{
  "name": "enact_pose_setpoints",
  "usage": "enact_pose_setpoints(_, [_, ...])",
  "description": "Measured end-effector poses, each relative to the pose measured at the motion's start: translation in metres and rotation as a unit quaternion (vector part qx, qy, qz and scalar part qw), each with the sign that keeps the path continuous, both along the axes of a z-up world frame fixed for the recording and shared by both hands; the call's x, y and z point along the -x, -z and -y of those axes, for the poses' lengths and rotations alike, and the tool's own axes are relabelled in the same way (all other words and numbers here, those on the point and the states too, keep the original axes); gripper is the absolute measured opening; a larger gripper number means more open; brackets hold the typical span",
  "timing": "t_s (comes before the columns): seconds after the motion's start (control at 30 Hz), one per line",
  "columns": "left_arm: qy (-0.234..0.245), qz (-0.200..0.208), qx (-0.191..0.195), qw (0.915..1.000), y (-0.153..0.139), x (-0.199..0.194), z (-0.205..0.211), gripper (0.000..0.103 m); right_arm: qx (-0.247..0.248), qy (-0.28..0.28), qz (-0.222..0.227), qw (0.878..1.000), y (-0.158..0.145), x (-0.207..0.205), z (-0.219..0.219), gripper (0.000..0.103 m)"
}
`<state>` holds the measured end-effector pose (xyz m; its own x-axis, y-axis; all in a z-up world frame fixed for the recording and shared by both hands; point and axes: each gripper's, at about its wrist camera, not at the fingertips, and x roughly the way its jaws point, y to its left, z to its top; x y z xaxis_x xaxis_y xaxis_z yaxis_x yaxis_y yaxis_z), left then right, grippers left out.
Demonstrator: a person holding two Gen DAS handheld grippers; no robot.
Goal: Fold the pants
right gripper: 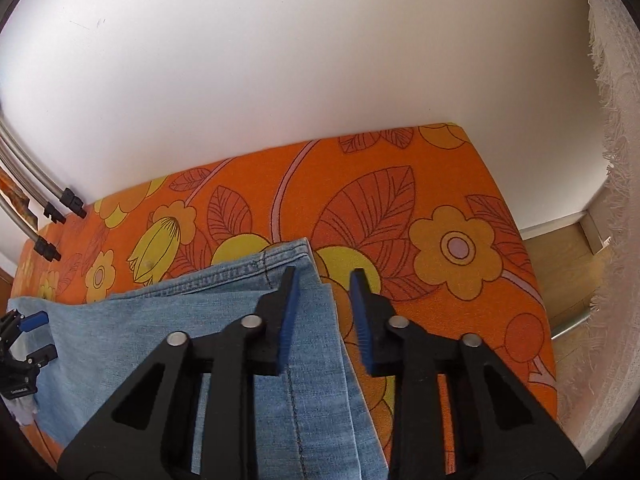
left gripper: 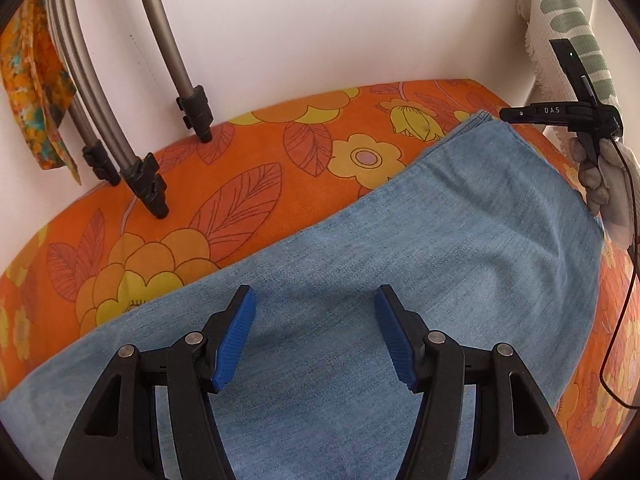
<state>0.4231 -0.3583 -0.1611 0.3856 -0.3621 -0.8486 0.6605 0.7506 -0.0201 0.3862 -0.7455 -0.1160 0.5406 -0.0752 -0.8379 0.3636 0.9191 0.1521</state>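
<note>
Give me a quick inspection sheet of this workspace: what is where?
Surface: orange floral cover, set against a white wall.
Job's things: blue jeans lying flat across the cover.
Clutter: metal tripod legs standing on the cover.
Grippers: left hand-held gripper open above the jeans; right hand-held gripper open, straddling the jeans' edge near the hem, held by a gloved hand.
Cables: black cable hanging by that hand.
Surroundings: floral cloth, fringed green-patterned textile, wooden floor.

pants [left gripper: 400, 220] on bedspread [left gripper: 240, 184] — wall [left gripper: 320, 20] behind
</note>
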Motion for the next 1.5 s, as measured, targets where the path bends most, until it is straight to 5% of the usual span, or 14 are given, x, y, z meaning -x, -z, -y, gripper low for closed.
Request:
enact_pose_setpoints(0.3, [-0.004,0.027,0.025,0.9993,0.004,0.01,-0.01,0.063,0.073,0.004,0.047,0.996,-0.044,0.002,-0.011,0.003])
enact_pose_setpoints(0.43, [-0.003,0.026,0.031,0.9992,0.003,0.011,-0.013,0.063,0.022,-0.022,0.042,0.999,-0.043,-0.01,-0.001,0.003])
enact_pose_setpoints(0.5, [-0.003,0.027,0.033,0.9991,0.004,0.01,-0.013,0.065,-0.006,-0.02,0.017,1.0,-0.028,-0.013,0.003,0.032])
enact_pose_setpoints(0.57, [-0.002,0.027,0.034,0.9991,0.006,0.009,-0.011,0.066,0.005,-0.014,0.002,1.0,-0.016,-0.011,0.002,0.047])
enact_pose_setpoints(0.83, [-0.002,0.029,0.03,0.9991,0.007,0.008,-0.008,0.066,-0.04,-0.002,-0.003,0.999,0.01,-0.009,0.012,0.047])
enact_pose_setpoints(0.93, [-0.002,0.03,0.029,0.9991,0.007,0.008,-0.008,0.066,-0.053,-0.011,-0.003,0.999,0.011,-0.009,0.006,0.028])
enact_pose_setpoints(1.03, [-0.002,0.031,0.028,0.9991,0.007,0.008,-0.008,0.066,-0.029,-0.018,-0.004,0.999,0.006,-0.006,-0.004,0.026])
enact_pose_setpoints(1.5, [-0.002,0.033,0.026,0.9991,0.006,0.008,-0.007,0.067,-0.074,-0.055,0.019,0.996,0.02,0.026,0.0,0.026])
